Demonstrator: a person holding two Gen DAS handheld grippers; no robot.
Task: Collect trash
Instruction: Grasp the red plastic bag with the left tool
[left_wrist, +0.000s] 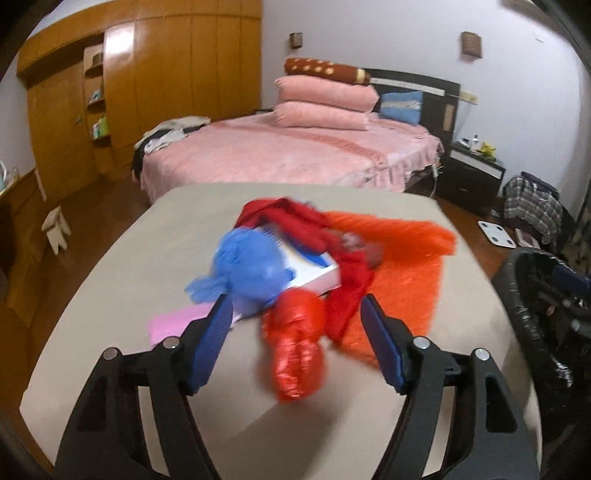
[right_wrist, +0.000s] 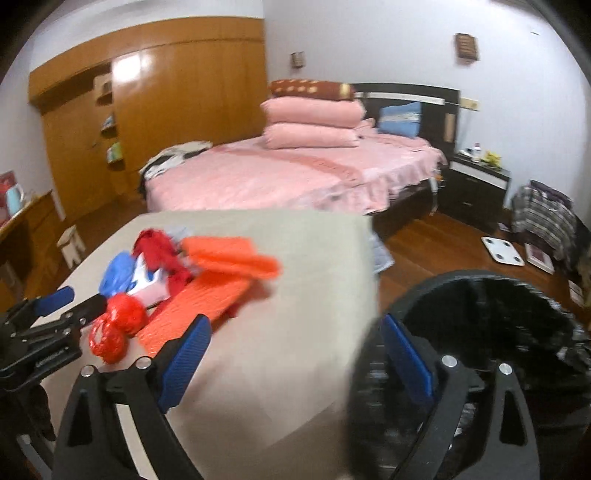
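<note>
Red crinkled plastic, a knotted bag (left_wrist: 297, 347) lying nearest the left gripper (left_wrist: 295, 314), is the piece most likely to go astray: it is slick, light and rounded, so I judge that pads closing off-centre could squeeze it out sideways or pinch only a loose fold. It rests on the beige surface (left_wrist: 122, 280), towards the near side of the litter heap, with the left gripper's jaws standing apart on either side of it and not pressing on it; nothing is held. Just behind it lie a crumpled blue plastic bag (left_wrist: 247, 269), a flat white and blue box (left_wrist: 317, 271), a red cloth-like strip (left_wrist: 295, 221), a pink sheet (left_wrist: 177, 321) and a sheet of orange mesh (left_wrist: 402, 258), all overlapping, so a careless grab may drag neighbours along or sweep them towards the surface's edge. The right gripper (right_wrist: 291, 354) is likewise wide open and empty, hovering over the right-hand edge of the surface, well apart from the heap, with the black-lined round bin (right_wrist: 517, 332) on the floor just beyond that edge. A bag carried loosely across that gap could, I think, drop onto the wooden floor (right_wrist: 436, 240) rather than into the bin. Both views are blurred, so finer contact cannot be told.
</note>
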